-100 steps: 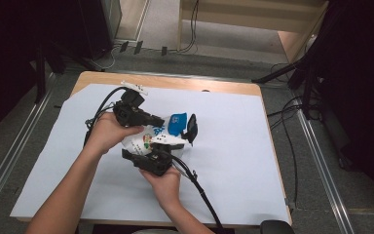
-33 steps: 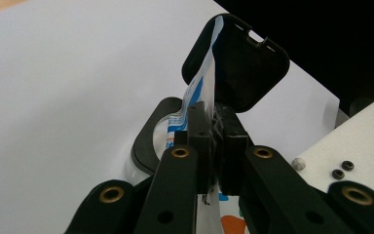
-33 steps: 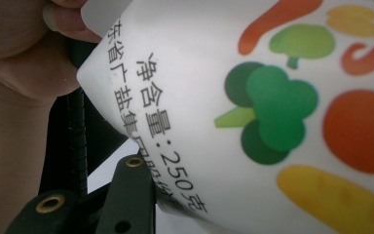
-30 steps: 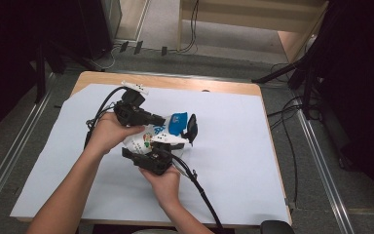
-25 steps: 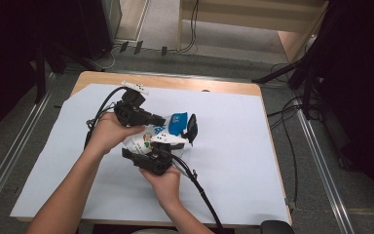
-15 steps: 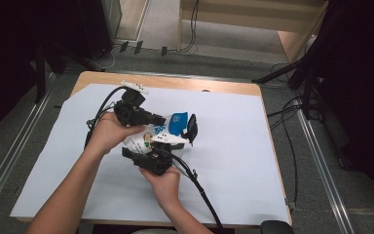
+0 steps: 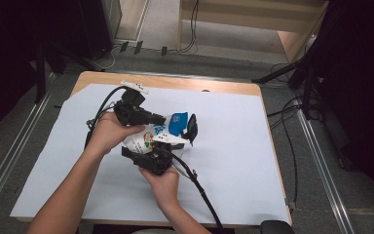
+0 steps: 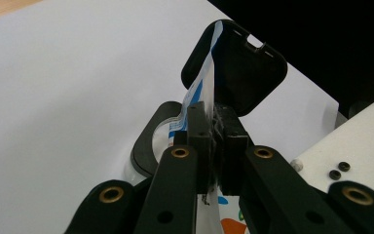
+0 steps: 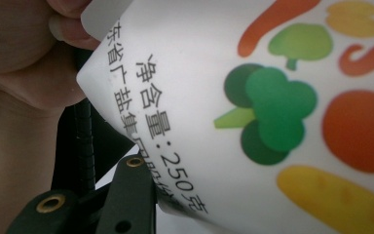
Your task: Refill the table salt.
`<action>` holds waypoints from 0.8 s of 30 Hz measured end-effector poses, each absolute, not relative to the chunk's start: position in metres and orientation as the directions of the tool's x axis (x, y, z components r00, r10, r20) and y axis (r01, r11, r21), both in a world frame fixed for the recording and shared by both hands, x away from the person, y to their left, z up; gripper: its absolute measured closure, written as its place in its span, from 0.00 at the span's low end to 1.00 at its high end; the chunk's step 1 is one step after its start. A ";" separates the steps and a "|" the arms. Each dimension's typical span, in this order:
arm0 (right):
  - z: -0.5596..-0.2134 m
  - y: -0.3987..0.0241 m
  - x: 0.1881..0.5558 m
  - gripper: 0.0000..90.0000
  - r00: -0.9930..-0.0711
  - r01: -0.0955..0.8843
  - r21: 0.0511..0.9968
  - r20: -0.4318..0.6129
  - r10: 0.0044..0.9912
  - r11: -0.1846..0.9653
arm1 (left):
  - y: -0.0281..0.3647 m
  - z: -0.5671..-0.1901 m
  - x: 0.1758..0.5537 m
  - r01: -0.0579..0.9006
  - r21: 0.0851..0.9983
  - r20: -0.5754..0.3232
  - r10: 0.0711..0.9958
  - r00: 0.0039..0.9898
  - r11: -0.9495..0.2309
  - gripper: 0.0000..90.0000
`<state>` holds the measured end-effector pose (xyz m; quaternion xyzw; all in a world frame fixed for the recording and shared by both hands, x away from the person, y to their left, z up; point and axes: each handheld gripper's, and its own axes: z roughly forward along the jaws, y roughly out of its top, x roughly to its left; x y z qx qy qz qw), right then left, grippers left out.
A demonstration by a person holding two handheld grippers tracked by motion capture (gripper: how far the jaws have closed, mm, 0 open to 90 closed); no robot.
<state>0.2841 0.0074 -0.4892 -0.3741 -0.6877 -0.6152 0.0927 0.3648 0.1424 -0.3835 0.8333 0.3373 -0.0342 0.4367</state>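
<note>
Two grippers clamp one pouch (image 7: 152, 134); black clip (image 7: 192, 127) beside it.

Bright even light overhead, dark surroundings; close gripper views slightly soft

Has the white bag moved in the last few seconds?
No. In the high view the white bag sits at the same spot against the table's far wooden edge as before, held between the left hand-held gripper and the right hand-held gripper.
</note>
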 end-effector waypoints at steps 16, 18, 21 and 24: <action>-0.490 0.008 0.284 0.73 -0.702 0.626 0.779 0.584 0.407 -0.039 | 0.143 -0.384 0.365 0.589 0.710 -0.354 0.529 0.772 -0.385 0.98; -0.490 0.008 0.284 0.73 -0.704 0.623 0.781 0.581 0.408 -0.037 | 0.142 -0.384 0.365 0.589 0.709 -0.353 0.529 0.772 -0.386 0.98; -0.490 0.008 0.284 0.73 -0.703 0.624 0.781 0.583 0.407 -0.039 | 0.142 -0.384 0.365 0.590 0.708 -0.353 0.529 0.772 -0.387 0.98; -0.490 0.008 0.284 0.73 -0.706 0.621 0.783 0.580 0.407 -0.038 | 0.142 -0.384 0.365 0.589 0.708 -0.351 0.531 0.772 -0.389 0.98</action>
